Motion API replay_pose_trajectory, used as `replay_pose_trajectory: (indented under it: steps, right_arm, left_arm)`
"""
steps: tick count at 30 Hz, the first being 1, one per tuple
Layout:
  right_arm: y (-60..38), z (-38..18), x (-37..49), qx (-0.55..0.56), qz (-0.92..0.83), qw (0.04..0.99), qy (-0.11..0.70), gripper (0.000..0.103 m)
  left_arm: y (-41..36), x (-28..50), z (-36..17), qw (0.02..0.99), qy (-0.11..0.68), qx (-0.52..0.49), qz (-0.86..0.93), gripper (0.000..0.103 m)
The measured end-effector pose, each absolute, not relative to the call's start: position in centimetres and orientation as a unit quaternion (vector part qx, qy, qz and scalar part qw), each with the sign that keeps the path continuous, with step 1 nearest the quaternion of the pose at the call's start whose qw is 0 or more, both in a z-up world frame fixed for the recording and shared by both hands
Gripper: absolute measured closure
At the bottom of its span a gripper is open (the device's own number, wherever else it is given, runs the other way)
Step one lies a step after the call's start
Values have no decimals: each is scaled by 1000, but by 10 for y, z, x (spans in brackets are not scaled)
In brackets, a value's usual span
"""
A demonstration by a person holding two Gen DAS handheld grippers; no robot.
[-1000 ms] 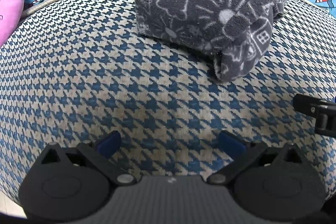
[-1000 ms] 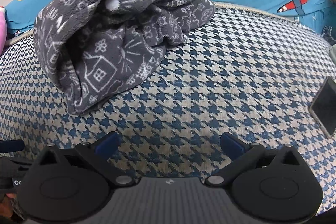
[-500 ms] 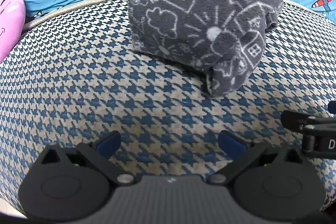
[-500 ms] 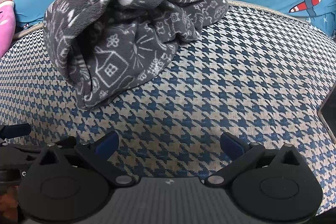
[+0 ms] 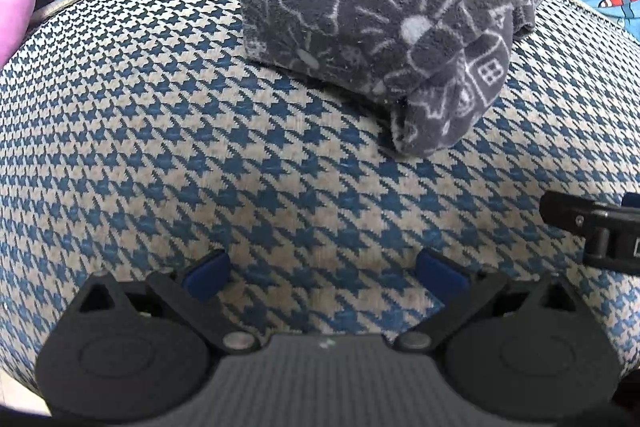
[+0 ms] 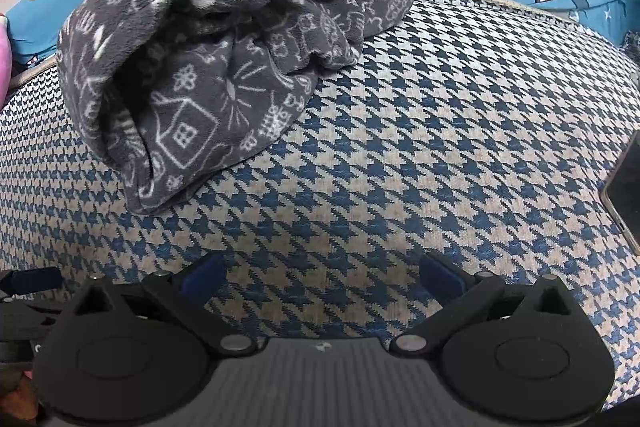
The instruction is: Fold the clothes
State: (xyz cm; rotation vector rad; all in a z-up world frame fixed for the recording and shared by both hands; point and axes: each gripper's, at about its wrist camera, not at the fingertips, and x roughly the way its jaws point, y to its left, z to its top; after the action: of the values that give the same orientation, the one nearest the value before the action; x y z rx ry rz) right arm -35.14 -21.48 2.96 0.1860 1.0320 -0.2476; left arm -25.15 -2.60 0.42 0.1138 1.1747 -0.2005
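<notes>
Both tools, left tool (image 5: 324, 273) and right tool (image 6: 320, 273), are hovering wide and empty; the dark grey doodle-print fleece garment (image 6: 208, 39) is sitting folded on the blue houndstooth cushion (image 6: 400, 147), so tuck the loose corner.

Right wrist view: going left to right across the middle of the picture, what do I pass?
Pink cushion at the left edge → grey folded fleece garment → bare houndstooth seat cover → dark flat phone-like thing at the right edge.
</notes>
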Motion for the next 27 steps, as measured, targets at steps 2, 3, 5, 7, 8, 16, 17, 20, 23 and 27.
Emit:
replay_pose_trajectory:
  steps: [2,3,5,7,8,16,17,20,23,27]
  right_arm:
    - [-215,29,-350,90,-118,858,491,0]
    - [-215,29,-350,89,-119,858,491,0]
    - [-215,29,-350,87,-119,859,491,0]
    - [-214,29,-350,86,-119,859,490,0]
    - [-214,29,-350,85,-118,860,489,0]
    - [-215,28,-350,86,-117,861,488,0]
    - [-215,28,-350,86,-117,861,488,0]
    - [-215,29,-351,89,-114,861,487,0]
    - [-214,29,-351,88,-111,862,487,0]
    - [-212,30,-351,87,-106,863,486,0]
  left_arm:
    - [-28,-261,7,826,553,58,-96,0]
    - [-29,-266,8,826,552,60,-97,0]
    - [-32,-276,10,826,553,61,-97,0]
    - [-28,-277,9,825,553,60,-95,0]
    - [-24,-278,8,825,554,60,-95,0]
    - [4,-264,-1,822,558,61,-97,0]
    - [6,-262,0,822,558,61,-98,0]
    - [6,-263,1,822,557,64,-105,0]
    - [6,-262,1,820,557,67,-117,0]
    - [3,-263,2,819,556,69,-122,0]
